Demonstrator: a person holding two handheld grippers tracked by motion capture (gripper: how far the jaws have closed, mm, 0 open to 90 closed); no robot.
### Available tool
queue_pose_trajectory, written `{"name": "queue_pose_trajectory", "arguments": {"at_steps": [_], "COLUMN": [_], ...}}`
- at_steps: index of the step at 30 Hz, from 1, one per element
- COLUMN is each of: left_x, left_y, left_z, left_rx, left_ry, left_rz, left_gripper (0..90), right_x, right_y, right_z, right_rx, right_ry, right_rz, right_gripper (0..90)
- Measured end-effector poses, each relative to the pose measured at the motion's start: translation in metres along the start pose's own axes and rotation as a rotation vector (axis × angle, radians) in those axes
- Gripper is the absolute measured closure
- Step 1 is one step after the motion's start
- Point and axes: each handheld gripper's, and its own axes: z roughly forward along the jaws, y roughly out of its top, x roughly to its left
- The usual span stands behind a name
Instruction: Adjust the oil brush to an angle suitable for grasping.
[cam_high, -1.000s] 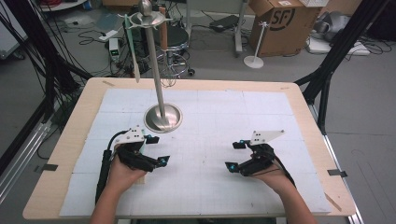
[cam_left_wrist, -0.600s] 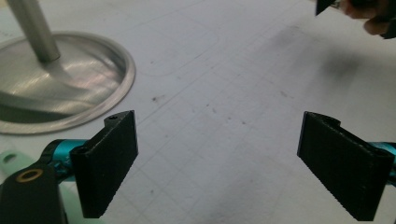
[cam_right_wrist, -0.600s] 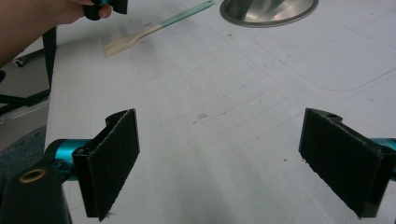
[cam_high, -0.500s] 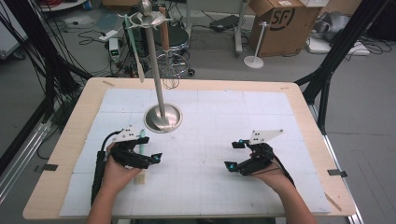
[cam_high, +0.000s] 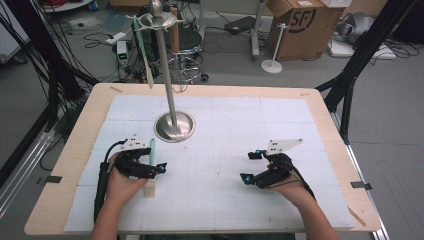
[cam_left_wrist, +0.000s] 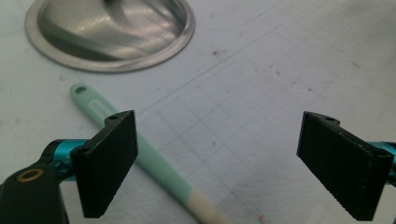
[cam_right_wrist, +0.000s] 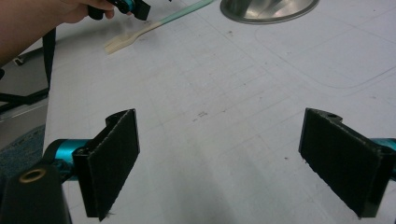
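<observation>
Mint-handled utensil (cam_high: 151, 161) with pale wooden head flat on the white mat (cam_high: 300, 120), handle tip at 12 o'clock toward the steel stand base (cam_high: 174, 126), head at 6 o'clock near the surface's front edge. Hang-hole in the handle tip; a matching utensil (cam_high: 143, 55) already hanging from the stand's top ring, so probably destined for the same hooks.

Left tool (cam_high: 150, 167) directly over the handle, jaws wide apart, nothing gripped; in the left gripper view the handle (cam_left_wrist: 140, 151) passes under one jaw rather than between both, so alignment judged unfinished.

Right tool (cam_high: 255, 166) at 3 o'clock of the utensil, well apart, jaws spread, empty, parked on the mat.

Versus one second back: left hand drawn toward the front edge and outward, utensil now exposed; right hand unchanged.
</observation>
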Motion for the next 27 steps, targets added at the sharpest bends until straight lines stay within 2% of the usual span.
{"name": "queue_pose_trajectory", "arguments": {"at_steps": [3,4,7,10,14,16,25,27], "left_x": [0.006,0.007,0.013,0.013,0.007,0.006,0.002,0.002], "left_y": [-0.004,-0.006,-0.011,-0.011,-0.01,-0.01,-0.011,-0.011], "left_z": [0.0,0.001,0.004,0.003,0.004,0.003,-0.002,-0.003], "left_rx": [0.046,0.06,0.117,0.12,0.145,0.144,0.134,0.133], "left_ry": [0.056,0.065,0.092,0.113,0.159,0.158,0.125,0.12], "left_rz": [-0.008,-0.021,-0.022,-0.017,0.034,0.033,0.058,0.051], "left_gripper": [13.7,14.0,17.4,23.9,29.8,33.0,65.5,66.6], "right_x": [0.0,0.0,-0.001,0.0,0.0,0.0,0.0,0.0], "right_y": [0.0,0.0,0.0,0.0,0.0,0.0,0.0,0.0], "right_z": [0.0,0.0,0.0,0.0,0.0,0.0,0.0,0.0], "right_rx": [0.001,0.001,0.0,0.002,0.001,0.001,-0.004,-0.003], "right_ry": [0.0,0.0,-0.001,-0.001,0.0,0.001,0.0,0.001], "right_rz": [0.001,0.001,0.003,0.0,0.0,0.0,-0.002,-0.003], "right_gripper": [11.6,11.6,11.7,11.7,11.7,11.7,11.7,11.6]}}
